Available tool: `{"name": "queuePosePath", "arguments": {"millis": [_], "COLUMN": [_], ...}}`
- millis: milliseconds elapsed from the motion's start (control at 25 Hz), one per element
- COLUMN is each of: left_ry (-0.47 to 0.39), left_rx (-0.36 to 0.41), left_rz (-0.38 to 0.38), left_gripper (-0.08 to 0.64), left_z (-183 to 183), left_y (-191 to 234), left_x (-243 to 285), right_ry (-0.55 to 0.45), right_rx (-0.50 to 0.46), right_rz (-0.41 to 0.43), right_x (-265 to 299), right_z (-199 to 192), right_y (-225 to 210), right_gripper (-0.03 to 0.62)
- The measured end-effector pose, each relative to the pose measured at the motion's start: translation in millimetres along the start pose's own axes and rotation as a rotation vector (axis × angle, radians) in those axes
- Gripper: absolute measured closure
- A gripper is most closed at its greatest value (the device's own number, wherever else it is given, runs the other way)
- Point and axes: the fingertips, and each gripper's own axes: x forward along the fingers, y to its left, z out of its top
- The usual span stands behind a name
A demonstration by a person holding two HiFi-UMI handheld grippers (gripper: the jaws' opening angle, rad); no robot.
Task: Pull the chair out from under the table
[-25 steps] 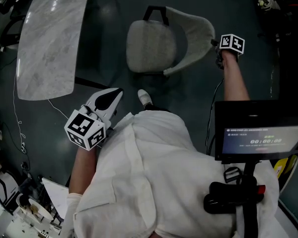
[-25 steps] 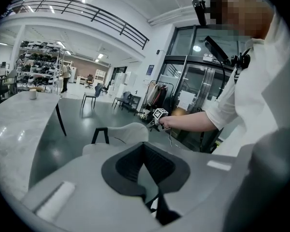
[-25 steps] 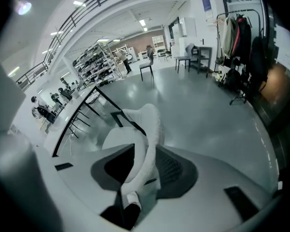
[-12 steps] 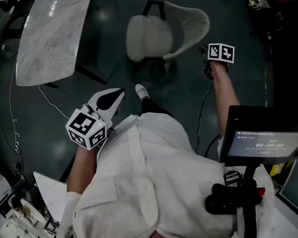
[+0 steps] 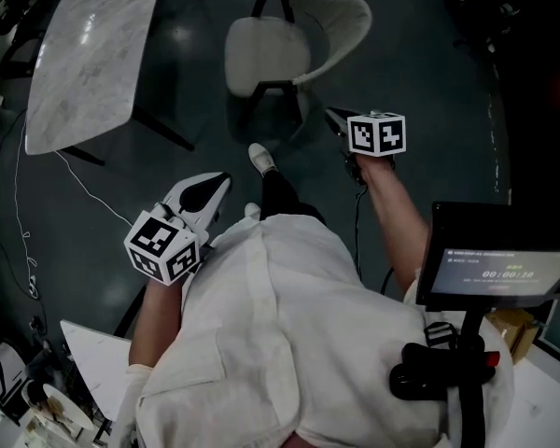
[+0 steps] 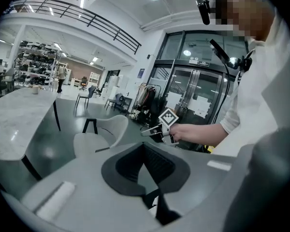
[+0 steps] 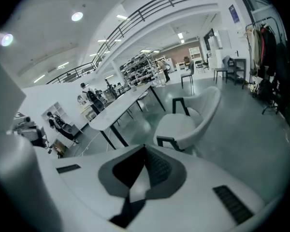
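Head view: the left gripper (image 5: 217,185) is held low in front of the person's white shirt (image 5: 289,334), its jaws brought together with nothing in them. The right gripper (image 5: 337,118) reaches further out, its marker cube (image 5: 376,133) facing up and its jaws also closed and empty. The chair (image 5: 278,47) stands on the dark floor (image 5: 420,73) just beyond the right gripper's tip, not touching it, and ahead and to the right of the left gripper. The marble desk (image 5: 89,54) lies ahead of the left gripper and to its left, beside the chair and apart from it. A small screen (image 5: 499,267) sits behind the right gripper.

Left gripper view: the left gripper (image 6: 144,145) has its jaws pressed tip to tip with nothing between them. The chair (image 6: 99,134) stands ahead and slightly left, the desk (image 6: 14,124) further left, and the right gripper (image 6: 152,131) hovers just beyond, to the right of the chair.

Right gripper view: the right gripper (image 7: 145,148) is closed on nothing. The chair (image 7: 188,122) is straight ahead and a little right, clear of the desk (image 7: 121,108), which stretches away ahead on the left.
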Motion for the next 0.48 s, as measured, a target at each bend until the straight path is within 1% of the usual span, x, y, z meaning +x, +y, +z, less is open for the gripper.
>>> {"name": "queuePosePath", "arguments": {"millis": [160,320,480], "left_ry": [0.013,0.021,0.027], "left_rx": [0.001,0.002,0.009], "left_rz": [-0.036,-0.063,-0.074], "left_gripper": [0.552,0.552,0.552], "left_z": [-1,-4,-6], "left_y": [-2,-6,-3], "left_x": [12,20,26], "right_ry": [-0.006,-0.007,-0.01], "right_rx": [-0.033,-0.08,-0.13], "right_rz": [0.075,0.123,0.162], "right_x": [-6,-16,-21], "right_z": [-12,-21,-27], "right_y": [44,80,107], "right_gripper": [0.586,0.586,0.586]}}
